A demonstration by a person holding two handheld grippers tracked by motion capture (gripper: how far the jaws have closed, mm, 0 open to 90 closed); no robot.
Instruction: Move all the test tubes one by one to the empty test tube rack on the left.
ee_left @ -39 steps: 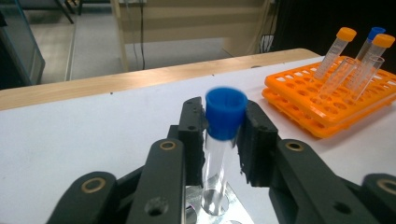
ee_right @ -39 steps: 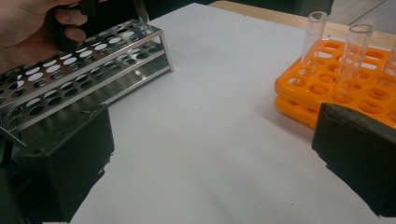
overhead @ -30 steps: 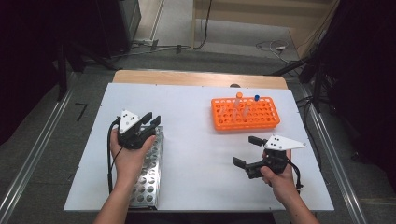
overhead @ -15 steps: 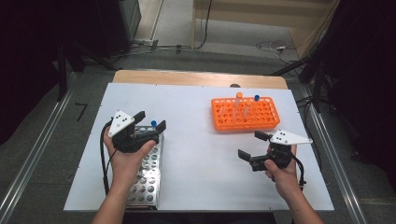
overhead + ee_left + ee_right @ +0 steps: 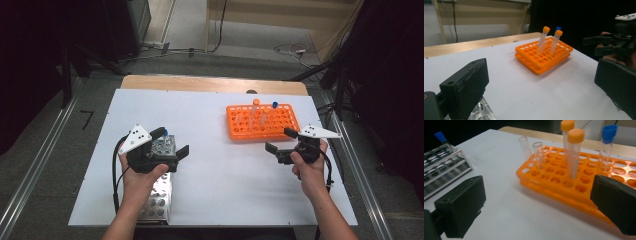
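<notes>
- White sheeting covers the surface (image 5: 215, 170), which sits on a wooden top with dark floor around it.
- At its left edge lies a metal rack (image 5: 159, 192), its holes visible; one blue-capped tube (image 5: 165, 134) stands in the far end of it.
- Just above that end of the metal rack hovers the left hand-held gripper (image 5: 172, 142); its jaws have just been opening and now stand wide apart with nothing between them, the blue-capped tube left behind in the rack.
- Across the surface to the right sits the orange rack (image 5: 262, 121), well apart from the metal one.
- In the orange rack stand two orange-capped tubes (image 5: 574, 152), a blue-capped one (image 5: 607, 147) and two uncapped clear tubes (image 5: 537, 153); which holes they occupy is hard to tell, as they lean.
- Close to the near right corner of the orange rack is the right hand-held gripper (image 5: 280, 142), its jaws spread and empty, pointing toward the rack.
- From the left gripper view, the right hand (image 5: 624, 56) and its gripper show at the far edge, beyond the orange rack.
</notes>
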